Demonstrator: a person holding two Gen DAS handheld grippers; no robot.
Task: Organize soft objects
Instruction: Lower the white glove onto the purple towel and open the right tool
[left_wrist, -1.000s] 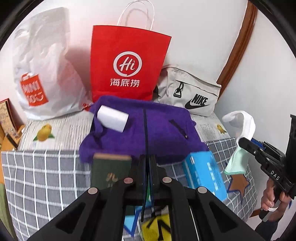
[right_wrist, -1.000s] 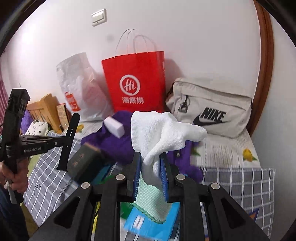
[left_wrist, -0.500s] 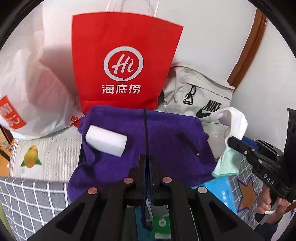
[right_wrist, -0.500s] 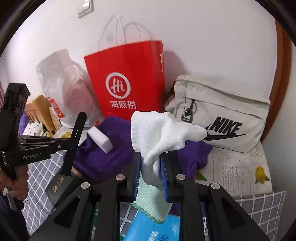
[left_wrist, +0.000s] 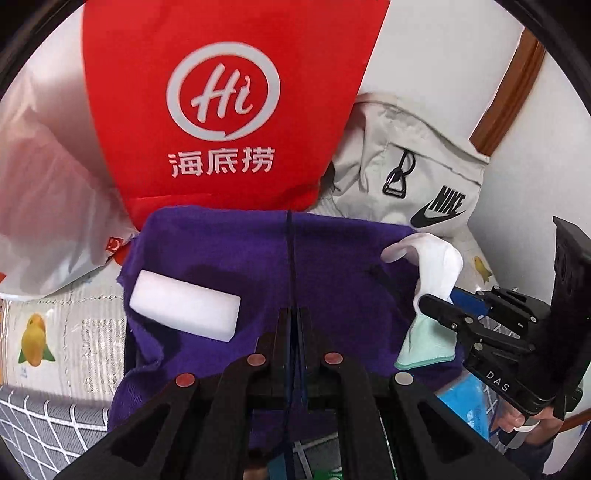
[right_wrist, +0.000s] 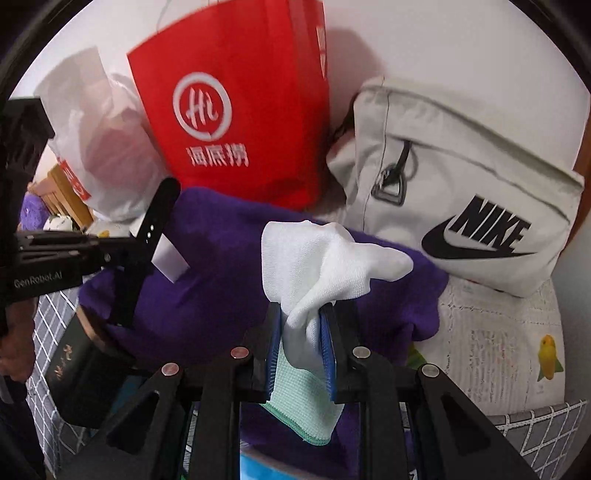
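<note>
A white sponge block (left_wrist: 184, 309) lies on the purple cloth (left_wrist: 332, 266).

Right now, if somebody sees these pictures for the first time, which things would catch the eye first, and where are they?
The big red paper bag stands at the back against the wall, between a white plastic bag and a grey Nike bag. In front of it lies a purple cloth with a white foam block on its left part. Close to the camera, the right gripper is shut on a white glove above that cloth.
</note>
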